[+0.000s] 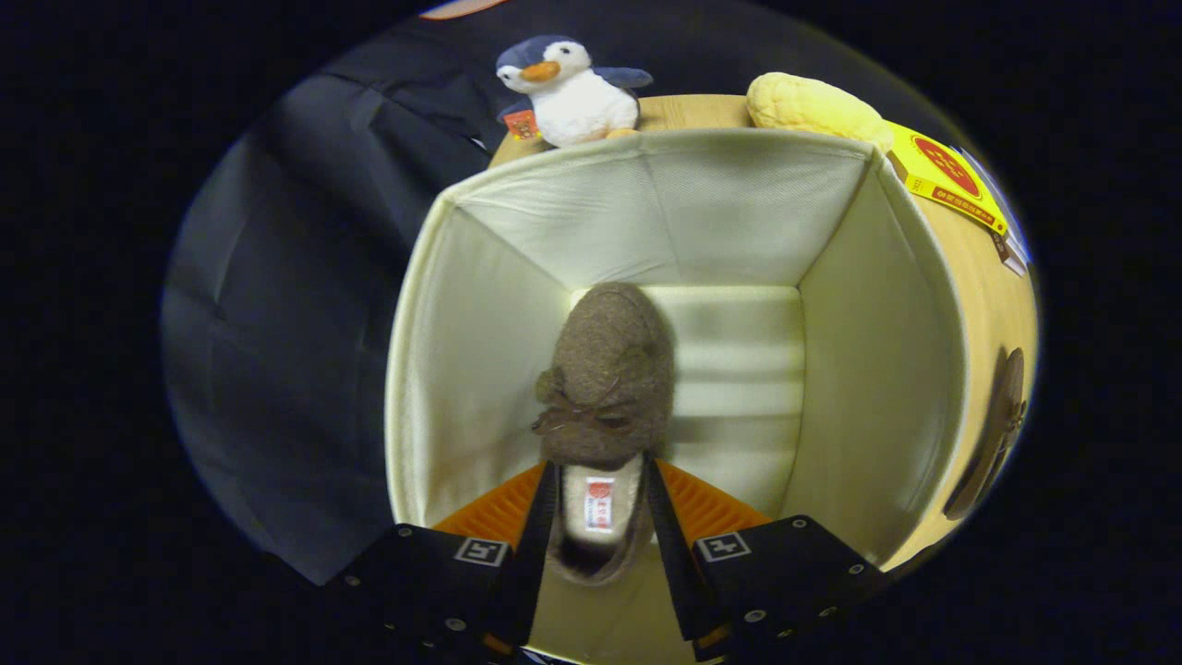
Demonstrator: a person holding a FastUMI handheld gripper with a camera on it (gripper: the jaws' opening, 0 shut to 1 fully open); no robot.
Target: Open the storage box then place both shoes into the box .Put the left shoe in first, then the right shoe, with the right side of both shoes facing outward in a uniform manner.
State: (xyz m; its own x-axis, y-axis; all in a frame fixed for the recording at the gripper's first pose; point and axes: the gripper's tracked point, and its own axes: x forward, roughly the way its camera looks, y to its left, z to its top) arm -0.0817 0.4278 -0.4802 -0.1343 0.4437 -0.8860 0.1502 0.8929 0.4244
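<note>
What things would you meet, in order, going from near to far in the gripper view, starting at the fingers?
Fingers pressed on the heel of a brown shoe → the shoe's toe down in the cream storage box → the box's far wall → plush penguin and yellow plush toy on the wooden surface beyond.

Gripper-mounted fisheye, looking steeply down into the open storage box (pixel 480 305) from close above its near rim, fingers (pixel 531 545) at the view's bottom closed on a shoe (pixel 605 379), table's far edge (pixel 688 113) beyond the box.
</note>
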